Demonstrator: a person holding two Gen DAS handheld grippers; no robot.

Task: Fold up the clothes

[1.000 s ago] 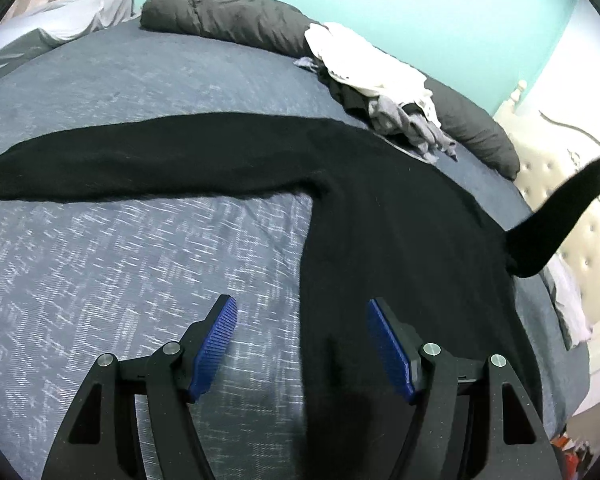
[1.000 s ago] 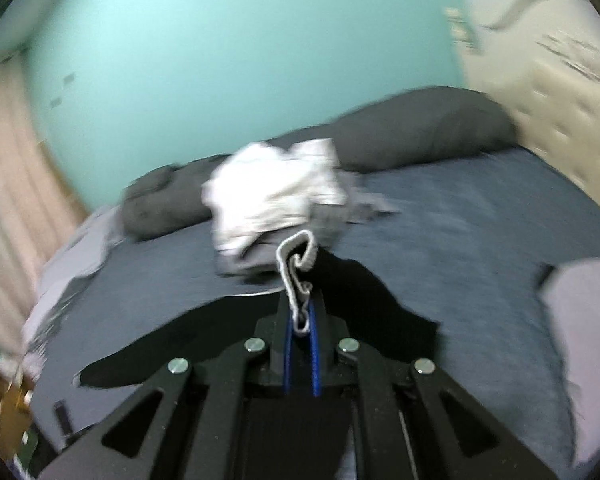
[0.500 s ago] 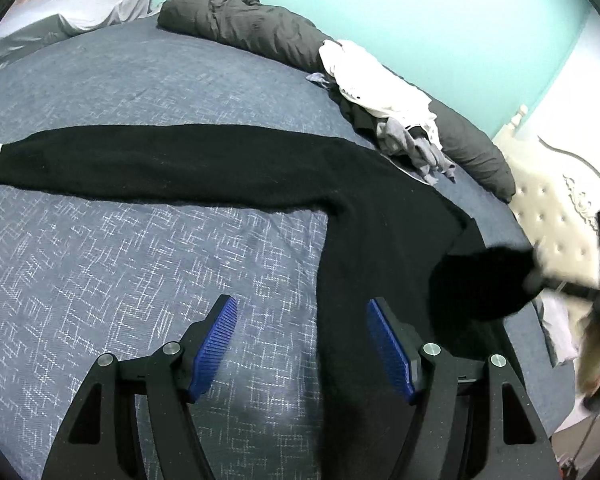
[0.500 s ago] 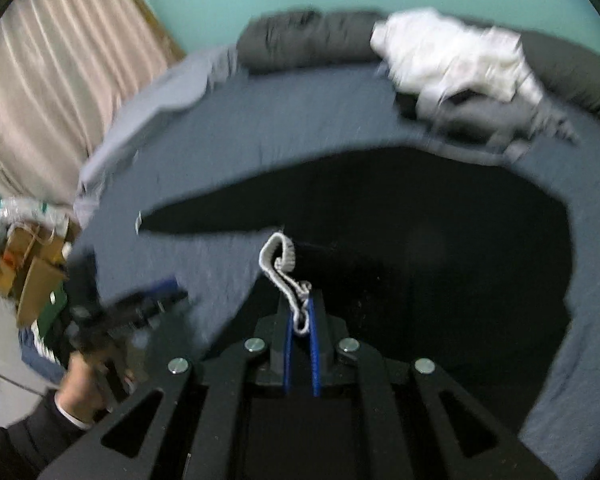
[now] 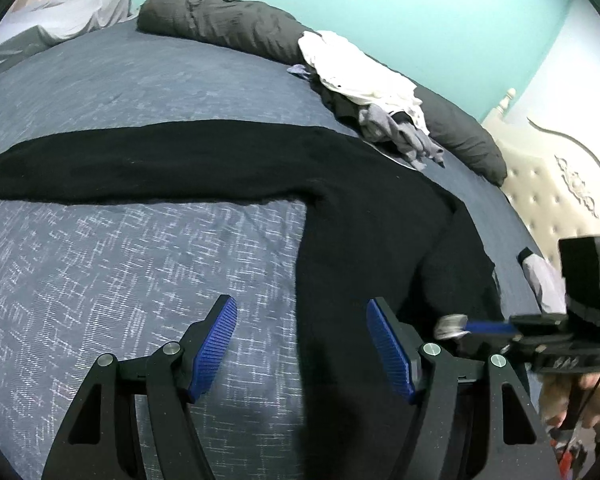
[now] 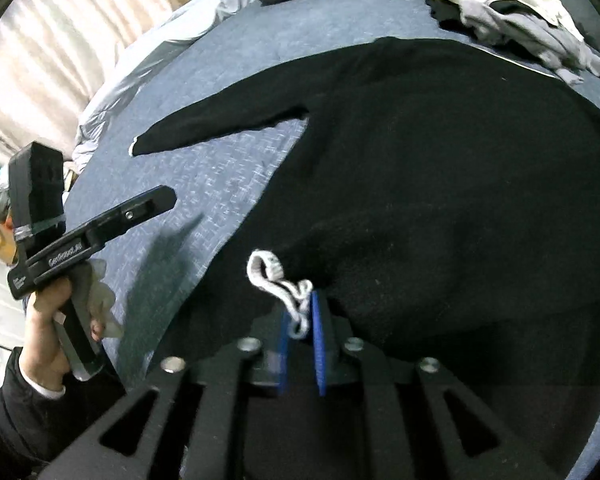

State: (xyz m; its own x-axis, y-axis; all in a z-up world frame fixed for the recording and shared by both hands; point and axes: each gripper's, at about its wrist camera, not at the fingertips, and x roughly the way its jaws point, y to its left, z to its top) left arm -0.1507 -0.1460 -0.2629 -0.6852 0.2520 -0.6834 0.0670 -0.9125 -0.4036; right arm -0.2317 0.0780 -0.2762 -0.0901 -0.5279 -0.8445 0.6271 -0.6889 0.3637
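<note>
Blue bed [image 5: 140, 280]: black sweater [image 5: 360, 208], clothes pile [image 5: 372, 96], pillows [image 5: 220, 20]

sweater [image 5: 364, 216] lies across bed [image 5: 100, 280], sleeve reaching frame left | clothes pile [image 5: 372, 100] behind it, upper right (pillows [image 5: 228, 24] further back) | headboard [image 5: 548, 184] far right

A black sweater [image 5: 364, 216] lies flat on the bed, 1 sleeve outstretched, the other folded across its body.
</note>
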